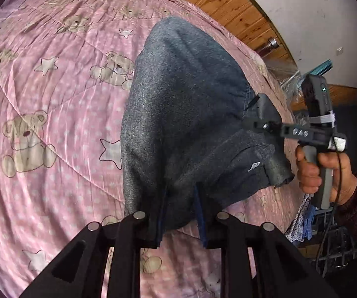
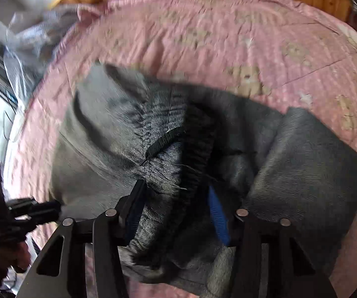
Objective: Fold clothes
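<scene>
garment: dark grey sweatpants (image 1: 178, 114) of heathered knit, with a gathered elastic waistband (image 2: 198, 149) and a black drawstring (image 2: 164, 142)
tag: small white label (image 1: 254, 167) near the bunched end
state: partly folded and rumpled, not flat
pose: held up along 1 edge, the rest draping down
place: over a pink quilt (image 1: 54, 124) printed with bears and stars
sharpness: right wrist view is motion-blurred, so fold lines there are unclear
</scene>
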The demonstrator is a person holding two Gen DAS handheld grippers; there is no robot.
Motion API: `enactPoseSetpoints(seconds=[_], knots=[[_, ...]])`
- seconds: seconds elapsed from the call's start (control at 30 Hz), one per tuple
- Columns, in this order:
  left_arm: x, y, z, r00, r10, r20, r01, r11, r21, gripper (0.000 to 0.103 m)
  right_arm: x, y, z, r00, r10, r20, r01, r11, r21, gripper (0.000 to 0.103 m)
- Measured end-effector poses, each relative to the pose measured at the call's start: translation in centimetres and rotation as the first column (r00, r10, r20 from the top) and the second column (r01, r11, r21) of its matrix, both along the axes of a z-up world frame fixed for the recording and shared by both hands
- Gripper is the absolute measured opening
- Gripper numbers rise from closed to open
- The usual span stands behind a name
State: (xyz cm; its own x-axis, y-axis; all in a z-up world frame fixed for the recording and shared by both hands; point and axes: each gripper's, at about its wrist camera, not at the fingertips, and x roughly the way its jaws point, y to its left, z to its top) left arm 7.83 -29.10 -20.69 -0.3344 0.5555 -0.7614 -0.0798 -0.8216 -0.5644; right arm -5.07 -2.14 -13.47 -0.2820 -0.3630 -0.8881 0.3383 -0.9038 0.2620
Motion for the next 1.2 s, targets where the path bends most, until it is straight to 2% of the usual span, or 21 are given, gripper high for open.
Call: enactPoseSetpoints(seconds=[0.07,0.1,0.13,0.17,0.23,0.3,0.37,0.4,0.43,0.5,0.53,0.6,0.7,0.77,0.8,0.9,0.97,1.0,1.03,1.1,1.2], knots=[[-0.9,0.2,2.8,0.998,-0.007,-0.069,0.011,0.998,0.055,0.028,0.9,1.1,1.7,0.998,-0.036,-0.049,0.033,0.997,-0.065,0.048],[-1.9,0.8,3.4,0.996,-0.023,-0.09,0.03,0.997,0.072,0.035,1.4,1.5,2.4,0.996,-0.052,-0.071,0.045,0.994,-0.096,0.048],[-3.0,1.4,3.9,0.993,-0.039,-0.11,0.049,0.995,0.088,0.04,1.6,1.7,1.6,0.997,-0.057,-0.057,0.051,0.992,-0.115,0.048],[-4.2,2.3,3.9,0.991,-0.061,-0.115,0.071,0.993,0.09,0.04,1.7,1.7,0.3,0.998,-0.059,-0.031,0.054,0.99,-0.13,0.048],[-6.6,4.5,1.1,0.992,-0.115,-0.049,0.116,0.993,0.027,0.04,2.2,1.5,-4.5,0.995,-0.059,0.076,0.063,0.996,-0.06,0.047],[-8.1,6.4,-1.5,0.986,-0.159,0.046,0.163,0.982,-0.093,0.036,3.4,3.8,-3.5,0.992,-0.115,0.052,0.12,0.989,-0.086,0.045],[-8.2,7.2,0.1,0.981,-0.194,0.024,0.196,0.973,-0.121,0.037,4.7,6.4,-1.6,0.983,-0.182,0.01,0.181,0.975,-0.131,0.045],[-8.2,7.6,1.4,0.979,-0.203,0.001,0.202,0.974,-0.103,0.037,5.3,7.8,-0.6,0.977,-0.215,-0.01,0.211,0.965,-0.154,0.048],[-8.2,7.9,3.2,0.979,-0.199,-0.034,0.197,0.979,-0.048,0.037,5.9,9.1,0.3,0.968,-0.248,-0.029,0.239,0.954,-0.178,0.051],[-8.6,9.4,5.3,0.976,-0.206,-0.069,0.211,0.975,0.072,0.04,6.9,11.4,0.4,0.953,-0.299,-0.05,0.289,0.945,-0.157,0.051],[-9.0,10.7,5.4,0.973,-0.222,-0.065,0.228,0.969,0.093,0.042,7.1,12.2,-0.5,0.949,-0.313,-0.041,0.305,0.943,-0.135,0.051],[-10.0,14.3,4.1,0.961,-0.277,-0.015,0.278,0.959,0.047,0.042,7.1,12.9,-3.8,0.951,-0.309,0.024,0.31,0.948,-0.067,0.049],[-10.1,17.9,0.4,0.924,-0.376,0.069,0.381,0.92,-0.09,0.04,7.5,13.2,-4.6,0.959,-0.284,0.011,0.284,0.956,-0.068,0.048],[-9.5,17.7,0.6,0.922,-0.385,0.04,0.388,0.919,-0.078,0.041,8.0,14.2,-3.3,0.953,-0.302,-0.011,0.3,0.949,-0.102,0.053],[-9.6,17.5,1.0,0.923,-0.38,0.059,0.384,0.92,-0.078,0.041,8.4,15.2,-3.0,0.942,-0.332,-0.035,0.327,0.939,-0.109,0.061],[-10.4,19.0,3.1,0.927,-0.361,0.104,0.37,0.926,-0.073,0.041,9.1,17.1,-5.2,0.924,-0.383,0.01,0.382,0.92,-0.084,0.064],[-11.0,21.1,4.7,0.923,-0.369,0.11,0.378,0.923,-0.078,0.042,9.5,18.2,-6.8,0.909,-0.414,0.047,0.416,0.907,-0.064,0.054],[-11.2,22.1,5.4,0.921,-0.372,0.113,0.382,0.921,-0.081,0.046,9.7,18.0,-6.7,0.914,-0.405,0.031,0.406,0.911,-0.064,0.037],[-11.7,23.7,5.9,0.915,-0.383,0.126,0.395,0.915,-0.082,0.048,9.9,17.6,-6.2,0.922,-0.388,0.003,0.388,0.919,-0.068,0.027],[-13.4,27.7,6.1,0.888,-0.428,0.165,0.443,0.894,-0.065,0.048,10.3,16.8,-4.6,0.927,-0.367,-0.074,0.363,0.93,-0.063,0.016],[-15.2,33.3,6.4,0.828,-0.518,0.214,0.541,0.839,-0.065,0.048,11.1,14.2,-2.1,0.941,-0.249,-0.23,0.263,0.964,0.031,0.013]])
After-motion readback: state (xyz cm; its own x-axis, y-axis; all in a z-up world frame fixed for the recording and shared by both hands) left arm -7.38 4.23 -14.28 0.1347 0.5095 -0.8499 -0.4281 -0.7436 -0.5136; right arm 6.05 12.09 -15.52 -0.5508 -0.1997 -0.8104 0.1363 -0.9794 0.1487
